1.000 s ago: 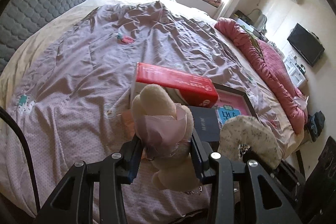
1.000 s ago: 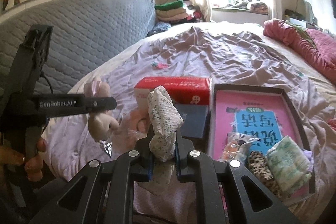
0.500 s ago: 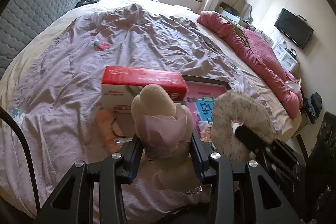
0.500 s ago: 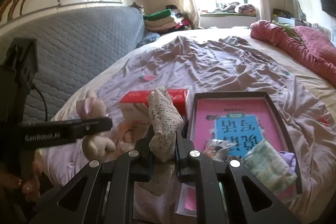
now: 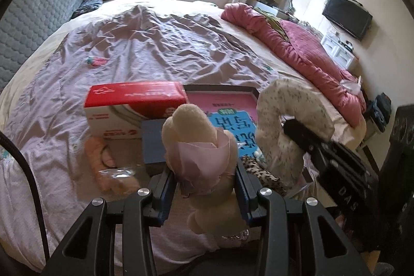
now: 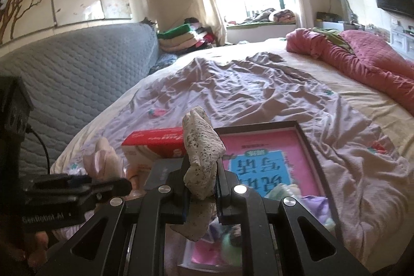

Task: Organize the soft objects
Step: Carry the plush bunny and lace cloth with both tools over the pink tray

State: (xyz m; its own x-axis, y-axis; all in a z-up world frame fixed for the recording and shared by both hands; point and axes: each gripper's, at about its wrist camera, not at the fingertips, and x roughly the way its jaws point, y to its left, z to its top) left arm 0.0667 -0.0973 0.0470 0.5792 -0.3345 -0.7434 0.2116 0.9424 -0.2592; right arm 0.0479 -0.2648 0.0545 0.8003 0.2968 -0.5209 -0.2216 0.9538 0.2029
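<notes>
My left gripper (image 5: 204, 180) is shut on a cream plush toy (image 5: 191, 126) with a pink ruffled collar, held above the near edge of the bed. My right gripper (image 6: 201, 188) is shut on a floral cloth (image 6: 200, 146), which droops below the fingers. In the left wrist view that floral cloth (image 5: 284, 107) arches over the right gripper's black body at the right. The plush toy (image 6: 103, 157) and the left gripper (image 6: 121, 185) show at lower left in the right wrist view. A dark-rimmed box (image 6: 308, 146) with a pink and blue liner lies ahead on the bed, holding several soft items at its near end.
A red and white carton (image 5: 134, 102) and a dark blue box (image 5: 152, 141) lie left of the tray. A peach soft item (image 5: 101, 154) rests on the lilac sheet (image 5: 155, 43). A pink quilt (image 5: 297, 48) runs along the right; a grey headboard (image 6: 77, 64) stands left.
Both grippers have moved rightwards along the bed with their loads, so the red carton and tray have shifted left in the views. Both grips are unchanged.
</notes>
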